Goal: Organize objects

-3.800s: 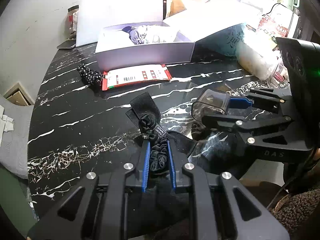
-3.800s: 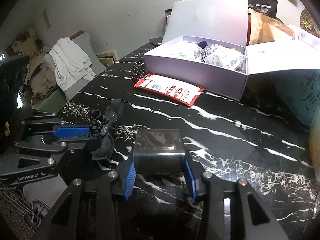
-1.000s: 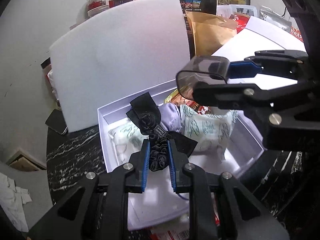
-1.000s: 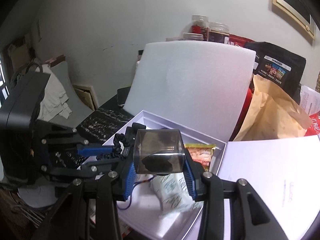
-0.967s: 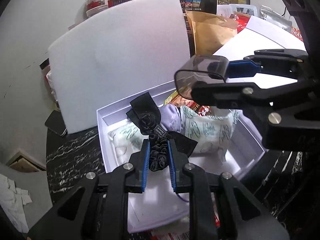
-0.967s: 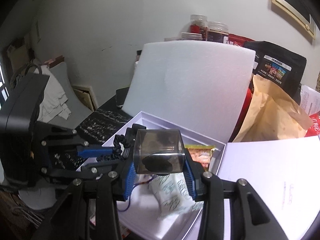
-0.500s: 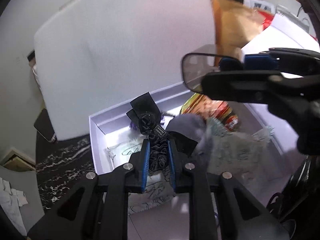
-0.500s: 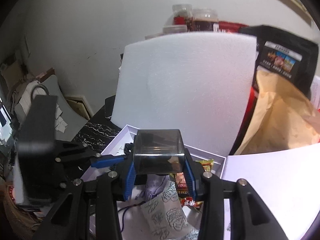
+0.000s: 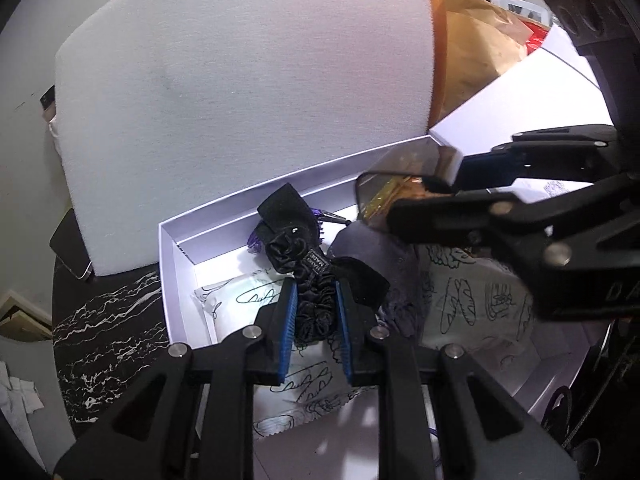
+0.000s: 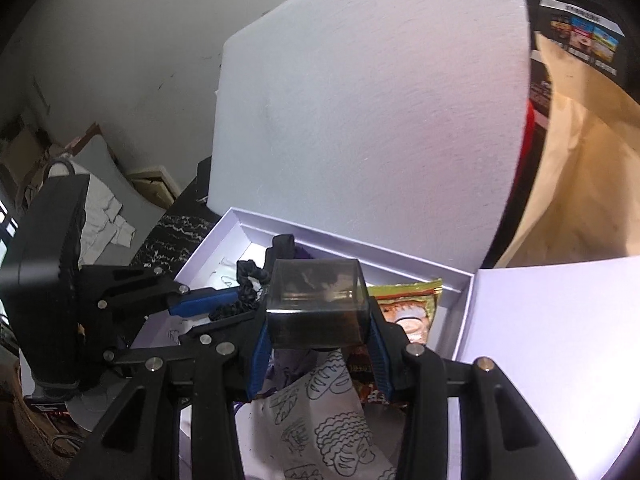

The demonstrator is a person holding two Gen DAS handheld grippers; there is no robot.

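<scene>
1. Under me runs the black marble table (image 9: pixel 108 332), veined white.
2. On it sits the open white box (image 9: pixel 172 280).
3. A white foam sheet (image 9: pixel 240 100) stands behind the box.
4. A phone (image 9: pixel 70 246) lies beside the foam.

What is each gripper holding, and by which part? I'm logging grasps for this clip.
The left gripper pinches the black bow scrunchie by its ruffled band. The right gripper clamps the smoky plastic box by its two opposite side walls.
</scene>
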